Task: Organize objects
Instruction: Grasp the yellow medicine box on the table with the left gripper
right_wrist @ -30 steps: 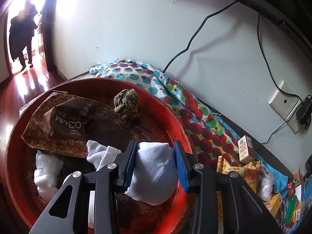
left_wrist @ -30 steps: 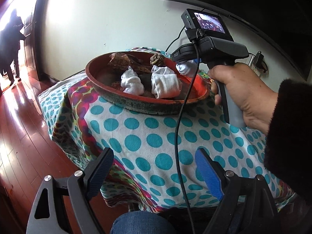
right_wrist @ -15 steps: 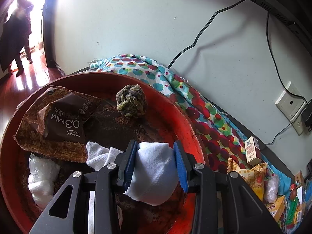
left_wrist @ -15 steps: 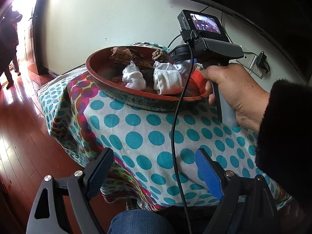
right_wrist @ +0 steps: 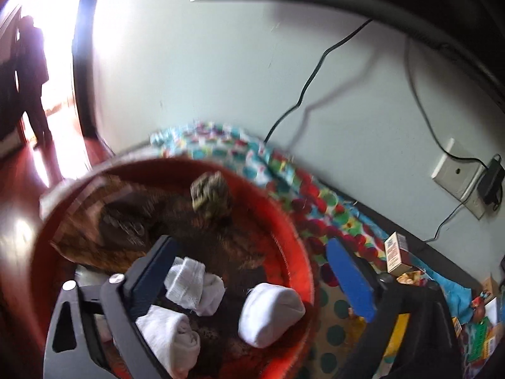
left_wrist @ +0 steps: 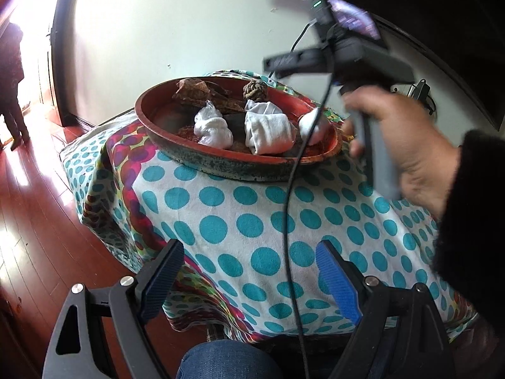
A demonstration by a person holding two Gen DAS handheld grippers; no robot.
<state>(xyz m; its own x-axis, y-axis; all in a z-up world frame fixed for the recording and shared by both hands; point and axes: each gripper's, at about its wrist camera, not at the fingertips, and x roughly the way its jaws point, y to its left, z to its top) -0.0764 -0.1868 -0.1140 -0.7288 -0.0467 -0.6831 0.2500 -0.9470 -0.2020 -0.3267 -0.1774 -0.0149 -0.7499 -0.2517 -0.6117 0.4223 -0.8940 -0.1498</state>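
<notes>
A red bowl (left_wrist: 240, 164) stands on a dotted cloth and holds white sock rolls (left_wrist: 268, 128), a white bag bundle (left_wrist: 211, 126), a brown packet (left_wrist: 195, 91) and a knotted ball (left_wrist: 255, 90). In the right wrist view my right gripper (right_wrist: 252, 274) hovers over the bowl (right_wrist: 293, 237), its jaws opening. A white rolled sock (right_wrist: 271, 314) lies below them by the right rim, touched by neither pad. My left gripper (left_wrist: 249, 281) stays low in front of the table, open, with nothing between its fingers. A hand (left_wrist: 404, 145) holds the right gripper's handle.
The right gripper's cable (left_wrist: 290, 221) hangs down across the cloth. A small box (right_wrist: 396, 251) and snack packets (right_wrist: 479, 331) lie right of the bowl. On the wall is a socket with an adapter (right_wrist: 454, 173). A person (right_wrist: 34, 79) stands in the doorway at far left.
The right gripper has opened and let go of the white rolled sock, which now lies in the bowl. That gripper has lifted a little. The left gripper has not moved.
</notes>
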